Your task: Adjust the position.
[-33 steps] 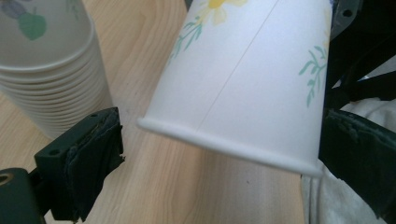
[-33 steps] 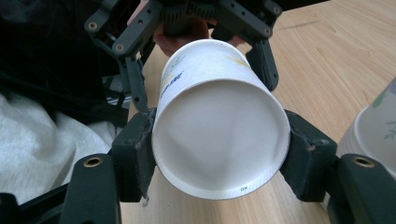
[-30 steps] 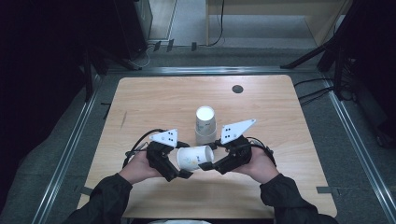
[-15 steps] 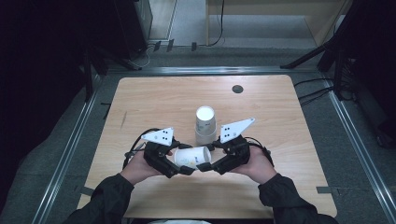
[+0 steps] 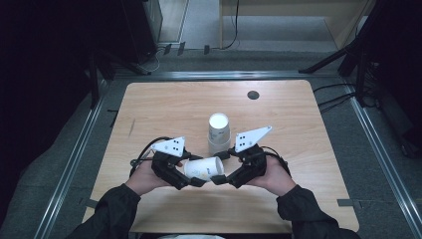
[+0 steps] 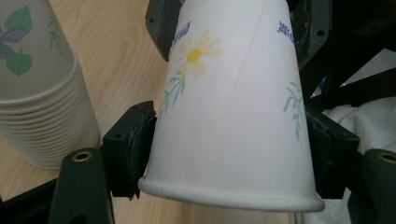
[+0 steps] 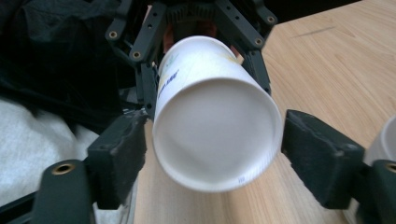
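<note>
High view, catalogue of one handover. Item: paper cup (image 5: 203,168), white with printed flowers, lying on its side in the air just above the near part of the wooden table (image 5: 164,104), between the two hand-held tools. Left gripper (image 5: 191,178): jaws have just been closing and now press on the cup's wall near the rim, one pad (image 6: 133,144) flat against each side, as the left gripper view shows. Right gripper (image 5: 221,174): jaws have just been opening; in the right gripper view they stand off either side of the cup's closed base with a gap showing, so they grip nothing. Also present: stack of cups (image 5: 219,132), standing upside down just beyond the grippers, apart from the held cup.

Handling notes, by judgement: very light, thin-walled, easily dented; the smooth wall looks apt to slip. The rolled rim is the stiffest part, so a hold just behind it, as now, seems soundest. A gentle squeeze should do; a hard pinch mid-wall would likely buckle it
</note>
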Demonstrator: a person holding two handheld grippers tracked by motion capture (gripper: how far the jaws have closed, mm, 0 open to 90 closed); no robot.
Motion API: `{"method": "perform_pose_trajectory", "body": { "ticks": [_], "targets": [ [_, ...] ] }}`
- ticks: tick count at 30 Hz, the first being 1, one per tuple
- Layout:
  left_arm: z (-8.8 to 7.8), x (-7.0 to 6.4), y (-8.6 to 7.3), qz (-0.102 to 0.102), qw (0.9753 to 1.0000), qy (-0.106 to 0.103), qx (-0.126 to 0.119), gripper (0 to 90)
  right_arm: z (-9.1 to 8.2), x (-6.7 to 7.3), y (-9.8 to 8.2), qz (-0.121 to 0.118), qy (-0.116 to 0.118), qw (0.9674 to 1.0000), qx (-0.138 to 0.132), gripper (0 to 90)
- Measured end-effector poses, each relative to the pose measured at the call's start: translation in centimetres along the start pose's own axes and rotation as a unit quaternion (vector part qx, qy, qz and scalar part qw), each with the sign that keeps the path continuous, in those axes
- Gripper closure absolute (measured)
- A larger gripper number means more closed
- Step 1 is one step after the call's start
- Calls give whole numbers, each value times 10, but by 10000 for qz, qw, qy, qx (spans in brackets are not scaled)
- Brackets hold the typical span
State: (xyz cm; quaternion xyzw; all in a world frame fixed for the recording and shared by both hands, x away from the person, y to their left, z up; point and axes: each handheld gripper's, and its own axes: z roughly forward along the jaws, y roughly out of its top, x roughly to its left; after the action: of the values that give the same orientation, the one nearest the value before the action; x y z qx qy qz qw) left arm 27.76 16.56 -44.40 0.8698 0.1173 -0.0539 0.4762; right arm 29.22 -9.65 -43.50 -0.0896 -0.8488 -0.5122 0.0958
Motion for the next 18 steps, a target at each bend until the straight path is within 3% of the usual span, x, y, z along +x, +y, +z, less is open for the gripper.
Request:
{"method": "perform_pose_trajectory", "body": {
  "ticks": [10,18],
  "targets": [
    [-13,7,0,-75,9990,207,383,285,3,-3,-9,-142,-378,9979,504,229],
    [-4,11,0,-82,9956,243,904,289,9,-4,-16,-174,-562,9950,809,241]
  ]
}}
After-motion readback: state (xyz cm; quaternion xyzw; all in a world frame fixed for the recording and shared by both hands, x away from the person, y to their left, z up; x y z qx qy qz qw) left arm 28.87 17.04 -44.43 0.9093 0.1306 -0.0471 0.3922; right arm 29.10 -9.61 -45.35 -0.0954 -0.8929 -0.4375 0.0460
